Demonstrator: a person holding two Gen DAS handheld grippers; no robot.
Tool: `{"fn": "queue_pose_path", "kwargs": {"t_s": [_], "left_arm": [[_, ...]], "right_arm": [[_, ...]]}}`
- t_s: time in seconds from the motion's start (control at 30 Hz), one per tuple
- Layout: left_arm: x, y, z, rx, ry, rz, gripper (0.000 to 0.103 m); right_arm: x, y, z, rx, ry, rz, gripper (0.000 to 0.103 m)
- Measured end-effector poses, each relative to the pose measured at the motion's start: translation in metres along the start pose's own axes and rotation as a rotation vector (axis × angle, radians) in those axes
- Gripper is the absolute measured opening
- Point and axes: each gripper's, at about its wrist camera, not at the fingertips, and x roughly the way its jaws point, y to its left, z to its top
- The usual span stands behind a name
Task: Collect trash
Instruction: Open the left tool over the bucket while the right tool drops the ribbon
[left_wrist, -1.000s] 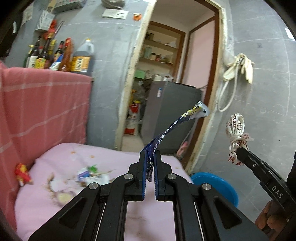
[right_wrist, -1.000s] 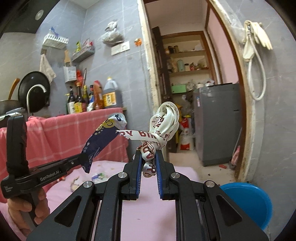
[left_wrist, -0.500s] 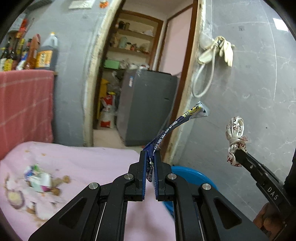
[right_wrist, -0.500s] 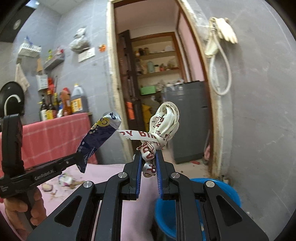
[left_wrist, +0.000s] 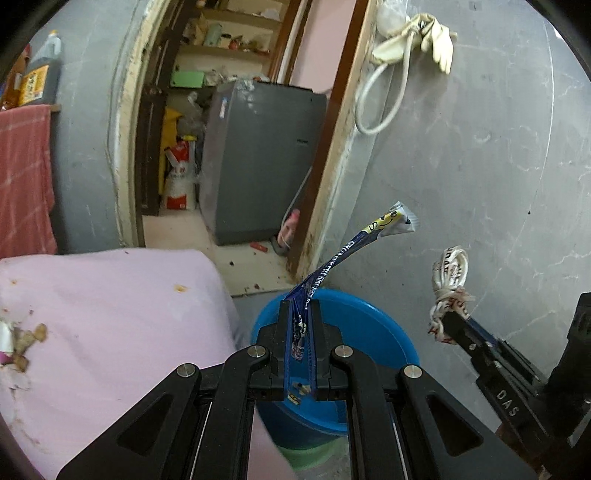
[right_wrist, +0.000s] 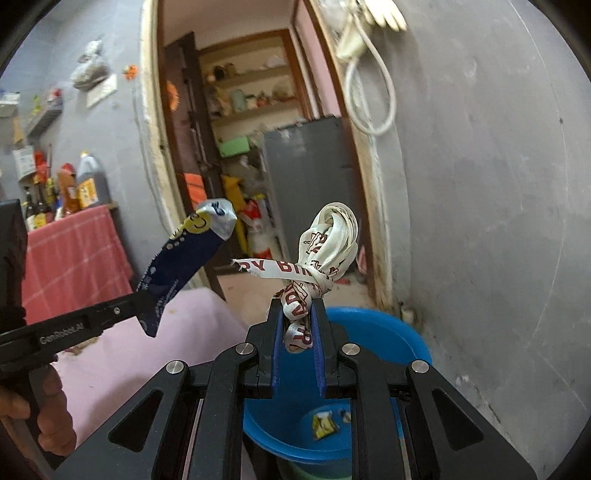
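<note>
two grippers (left_wrist: 299, 306) (right_wrist: 297, 314), one blue wrapper (left_wrist: 354, 247), one knotted ribbon (right_wrist: 325, 258), one blue basin (right_wrist: 373, 328).

Pink-covered table (left_wrist: 110, 314), food scraps (left_wrist: 22, 343) at its left edge

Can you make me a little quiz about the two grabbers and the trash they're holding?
1. True or false: the left gripper holds a blue wrapper.
2. What does the right gripper hold?
A. a knotted white ribbon
B. a bottle
C. a glove
3. Fill in: the blue tub below both grippers already has small ____ in it.

Key: 1 true. 2 A, the ribbon. 3 scraps.
</note>
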Motion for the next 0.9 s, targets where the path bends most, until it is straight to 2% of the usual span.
{"fn": "queue_pose_path", "kwargs": {"t_s": [0.43,0.67,0.83,0.9], "left_arm": [[0.058,-0.011,-0.014,0.023,0.167,0.017,0.005],[0.069,-0.008,-0.018,0.015,0.202,0.007,0.014],[0.067,-0.003,-0.017,-0.011,0.205,-0.007,0.021],[0.061,-0.002,-0.016,-0.026,0.19,-0.014,0.029]], "right_arm": [[0.025,-0.026,-0.015,0.051,0.091,-0.024,0.017],[0.033,-0.031,-0.02,0.072,0.136,-0.016,0.023],[0.031,-0.03,-0.018,0.08,0.127,-0.015,0.028],[0.027,-0.03,-0.016,0.084,0.116,-0.016,0.029]]}}
